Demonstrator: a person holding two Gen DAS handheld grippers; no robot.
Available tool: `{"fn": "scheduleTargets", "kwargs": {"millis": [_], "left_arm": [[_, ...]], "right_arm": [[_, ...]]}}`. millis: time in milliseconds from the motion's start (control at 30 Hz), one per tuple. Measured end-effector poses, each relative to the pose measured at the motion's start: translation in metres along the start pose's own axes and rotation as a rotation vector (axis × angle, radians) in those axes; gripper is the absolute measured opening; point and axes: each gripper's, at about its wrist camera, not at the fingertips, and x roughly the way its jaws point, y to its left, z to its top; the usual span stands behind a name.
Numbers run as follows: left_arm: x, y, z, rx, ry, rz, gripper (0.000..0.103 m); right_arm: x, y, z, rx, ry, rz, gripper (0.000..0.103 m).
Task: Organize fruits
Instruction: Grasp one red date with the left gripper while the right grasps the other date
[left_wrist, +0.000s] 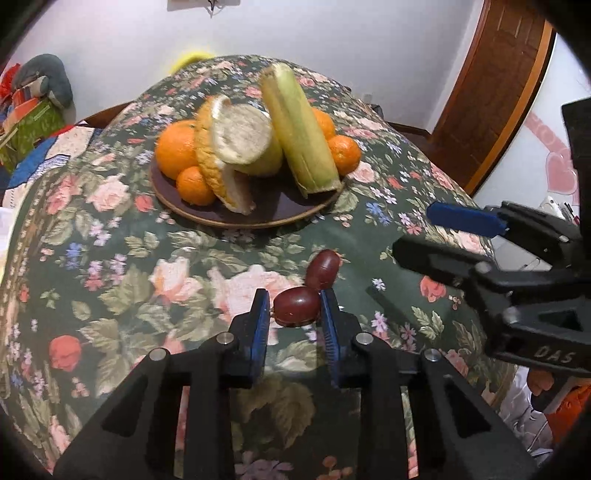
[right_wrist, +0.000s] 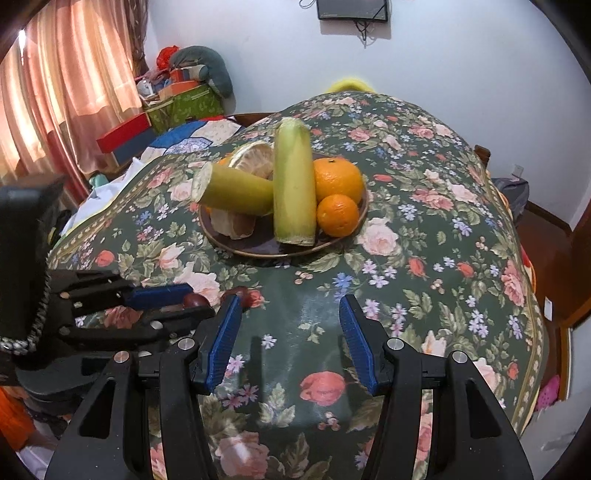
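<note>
Two dark red jujubes lie on the floral tablecloth. My left gripper (left_wrist: 291, 306) has its blue pads on either side of the near jujube (left_wrist: 296, 305), about touching it; the far jujube (left_wrist: 322, 269) lies just beyond. A brown plate (left_wrist: 258, 218) holds oranges (left_wrist: 176, 147), a pomelo peel piece (left_wrist: 218, 155) and two green corn cobs (left_wrist: 299, 129). My right gripper (right_wrist: 291, 321) is open and empty over the cloth, in front of the plate (right_wrist: 258, 251). In the right wrist view the left gripper (right_wrist: 166, 299) shows at the left with a jujube (right_wrist: 195, 301) at its tips.
The round table is covered by a floral cloth (left_wrist: 110, 277). Boxes and cushions (right_wrist: 184, 96) are piled at the back left by a curtain. A wooden door (left_wrist: 498, 92) stands at the right. The right gripper's body (left_wrist: 517, 266) is close on the right of the jujubes.
</note>
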Motion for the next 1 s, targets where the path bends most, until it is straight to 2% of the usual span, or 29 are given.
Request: {"fn": "scheduleTargets", "kwargs": {"millis": [300, 433, 633, 800, 1000], "left_arm": [[-0.027, 0.029, 0.001, -0.05, -0.054, 0.04, 0.028], [-0.029, 0.036, 0.001, -0.057, -0.06, 0.06, 0.028], [-0.027, 0.038, 0.002, -0.064, -0.063, 0.052, 0.028], [-0.023, 0.035, 0.005, -0.059, -0.061, 0.048, 0.028], [-0.022, 0.034, 0.01, -0.059, -0.071, 0.044, 0.028]], "right_arm": [[0.028, 0.023, -0.002, -0.046, 0.05, 0.041, 0.051], [0.04, 0.03, -0.002, -0.065, 0.077, 0.056, 0.035], [0.046, 0.033, -0.001, -0.078, 0.079, 0.051, 0.025], [0.047, 0.031, 0.001, -0.071, 0.073, 0.063, 0.02], [0.041, 0.029, 0.005, -0.059, 0.048, 0.068, 0.02]]}}
